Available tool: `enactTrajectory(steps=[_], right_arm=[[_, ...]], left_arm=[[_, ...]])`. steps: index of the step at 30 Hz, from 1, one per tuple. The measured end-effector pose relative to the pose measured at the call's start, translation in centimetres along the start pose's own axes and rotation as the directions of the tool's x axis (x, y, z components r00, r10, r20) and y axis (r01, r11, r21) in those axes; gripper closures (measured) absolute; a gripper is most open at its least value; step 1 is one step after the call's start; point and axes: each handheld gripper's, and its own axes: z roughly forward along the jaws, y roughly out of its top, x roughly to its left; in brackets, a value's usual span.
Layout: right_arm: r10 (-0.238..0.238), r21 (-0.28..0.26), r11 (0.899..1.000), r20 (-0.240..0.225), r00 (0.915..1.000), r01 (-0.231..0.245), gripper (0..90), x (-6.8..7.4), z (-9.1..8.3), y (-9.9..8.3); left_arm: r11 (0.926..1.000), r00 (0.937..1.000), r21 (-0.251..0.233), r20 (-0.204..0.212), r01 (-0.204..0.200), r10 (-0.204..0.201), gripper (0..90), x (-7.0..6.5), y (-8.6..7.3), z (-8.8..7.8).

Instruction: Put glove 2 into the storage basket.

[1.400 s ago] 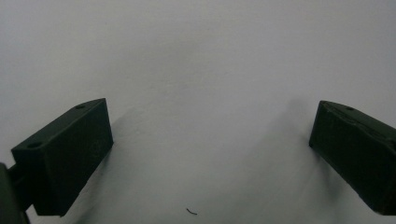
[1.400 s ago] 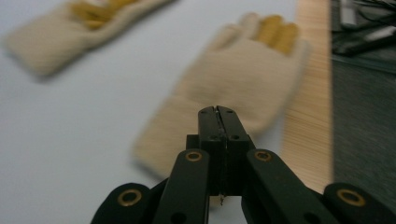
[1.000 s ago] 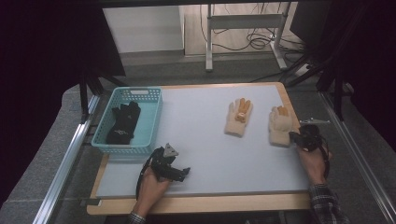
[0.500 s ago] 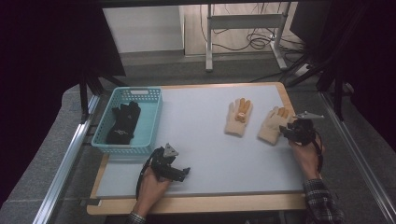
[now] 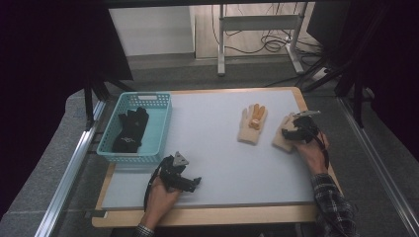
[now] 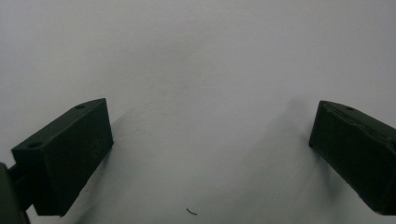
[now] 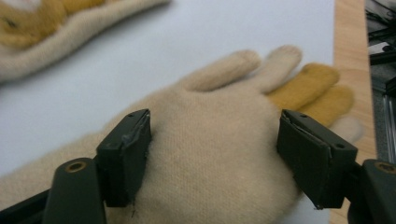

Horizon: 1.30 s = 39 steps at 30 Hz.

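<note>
The right gripper [image 7: 215, 158], jaws just spread and released, straddles a cream glove [image 7: 210, 154], while the left gripper [image 6: 210, 158] rests open-jawed on the mat [image 6: 196, 56].

The left hand-held gripper [image 5: 195, 182] is a black, blocky tool with a grey three-cornered plate on top, at about 7 o'clock in the high view. A dark cable loops from its body back along the forearm. Its two pads [image 6: 70, 154] are thick matt black blocks with slanted front faces, each with small round screw holes along the upper edge.

The right hand-held gripper [image 5: 289, 132], at about 3 o'clock, is black too, with a pale grey plate on top and a black cable curling round the wrist. Its pads [image 7: 126, 156] are black blocks with worn, fraying edges; a brass-coloured screw sits in each arm behind them. The right arm wears a dark plaid sleeve [image 5: 330, 200].
</note>
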Motion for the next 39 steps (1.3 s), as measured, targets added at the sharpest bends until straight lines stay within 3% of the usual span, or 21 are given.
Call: enactTrajectory(steps=[3,4,6,9,16,17,24,29,32,38,39], right_arm=[[0.002,0.000,1.000,-0.004,1.0000,-0.002,33.1,0.1,0.2,-0.2],[0.025,-0.005,1.000,-0.006,0.9997,-0.025,46.4,0.3,-0.1,-0.4],[0.018,0.005,1.000,0.013,0.9998,-0.018,53.5,0.5,-0.3,-0.4],[0.029,0.009,1.000,0.016,0.9994,-0.029,57.9,0.6,-0.5,-0.4],[0.071,-0.050,0.996,-0.023,0.9972,-0.072,67.4,0.0,-1.9,-0.9],[0.067,-0.079,0.994,-0.033,0.9972,-0.069,80.9,0.1,-2.7,-0.9],[0.055,-0.105,0.993,-0.049,0.9973,-0.059,83.9,0.5,-5.1,-0.5],[0.072,-0.140,0.986,-0.102,0.9922,-0.086,83.9,1.0,-6.7,-0.4],[0.059,-0.164,0.983,-0.141,0.9883,-0.082,83.8,1.9,-7.9,0.0],[-0.020,-0.217,0.976,-0.216,0.9761,-0.028,83.7,5.2,-9.8,1.3],[-0.020,-0.217,0.976,-0.216,0.9761,-0.028,83.7,5.2,-9.8,1.3]], left_arm=[[1.0000,1.0000,0.000,0.000,0.000,0.000,0.0,0.0,0.0,0.0],[1.0000,1.0000,0.000,0.000,0.000,0.000,0.0,0.0,0.0,0.0],[1.0000,1.0000,0.000,0.000,0.000,0.000,0.0,0.0,0.0,0.0],[1.0000,1.0000,0.000,0.000,-0.001,0.001,0.0,0.0,0.0,0.0],[1.0000,1.0000,0.000,-0.001,-0.001,0.001,0.0,0.0,0.0,0.0],[1.0000,1.0000,0.000,-0.001,-0.001,0.001,0.0,0.0,0.0,0.0],[1.0000,1.0000,0.000,-0.001,-0.002,0.002,0.0,0.0,0.0,0.0],[1.0000,1.0000,-0.002,-0.001,0.001,-0.001,0.0,0.0,0.0,0.0],[1.0000,1.0000,-0.003,-0.001,0.002,-0.002,0.0,0.0,0.0,0.0],[1.0000,1.0000,-0.002,-0.001,0.000,0.000,0.0,0.0,0.0,0.0],[1.0000,1.0000,-0.002,-0.001,0.000,0.000,0.0,0.0,0.0,0.0]])
